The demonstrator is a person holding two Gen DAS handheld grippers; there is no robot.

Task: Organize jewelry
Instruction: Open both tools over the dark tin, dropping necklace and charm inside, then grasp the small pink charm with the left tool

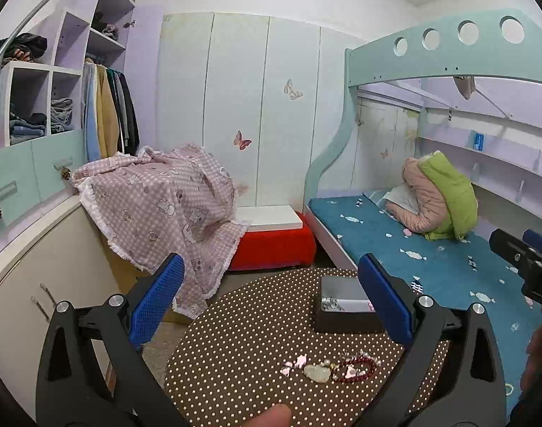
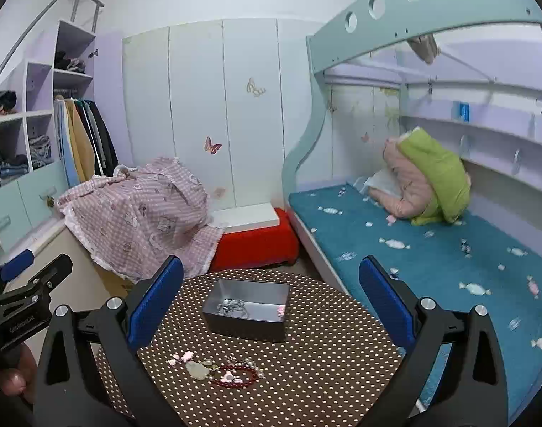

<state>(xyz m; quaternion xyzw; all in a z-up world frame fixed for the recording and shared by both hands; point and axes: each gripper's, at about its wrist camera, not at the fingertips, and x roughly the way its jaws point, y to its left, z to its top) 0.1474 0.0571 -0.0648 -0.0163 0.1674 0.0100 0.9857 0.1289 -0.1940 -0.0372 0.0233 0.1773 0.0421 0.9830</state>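
Note:
A round brown table with white dots carries a grey metal box that holds a silver chain and a small pink piece. Nearer the front edge lies a loose cluster: pink bow pieces, a pale jade pendant, a dark red bead bracelet and a pearl strand. My left gripper hovers open above the table. My right gripper is open too, above the box, holding nothing.
A bunk bed with a teal blanket lies to the right, with a pink and green bundle on it. A pink checked cloth drapes over something left of a red ottoman. Cabinets and an open wardrobe line the left.

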